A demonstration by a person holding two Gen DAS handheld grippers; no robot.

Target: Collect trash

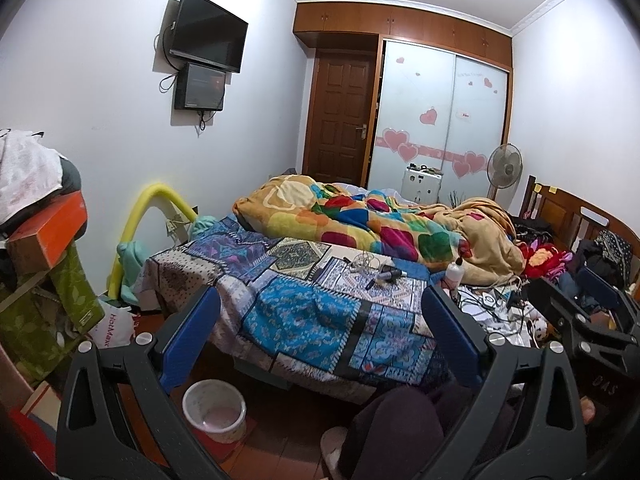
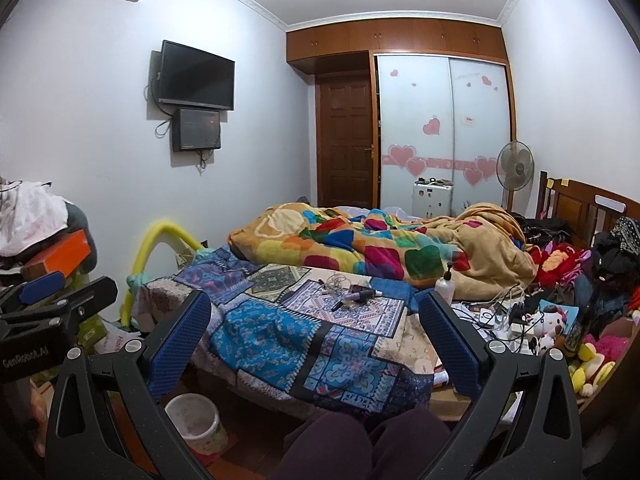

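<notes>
A white waste bin (image 1: 214,410) stands on the floor at the foot of the bed; it also shows in the right wrist view (image 2: 195,422). Small items lie on the patchwork bedspread (image 1: 304,312): a dark tube-like object (image 1: 386,276), tangled cord (image 1: 362,262) and a pen. The same items (image 2: 356,294) show in the right wrist view. My left gripper (image 1: 320,344) is open and empty, held above the bed's near end. My right gripper (image 2: 316,344) is open and empty, beside it.
A colourful duvet (image 1: 360,220) is heaped on the bed. A pump bottle (image 1: 456,272), chargers and cables (image 1: 492,304) and plush toys (image 2: 552,320) crowd the right side. Boxes and laundry (image 1: 40,240) are stacked at left. The person's knees (image 2: 360,440) are in front.
</notes>
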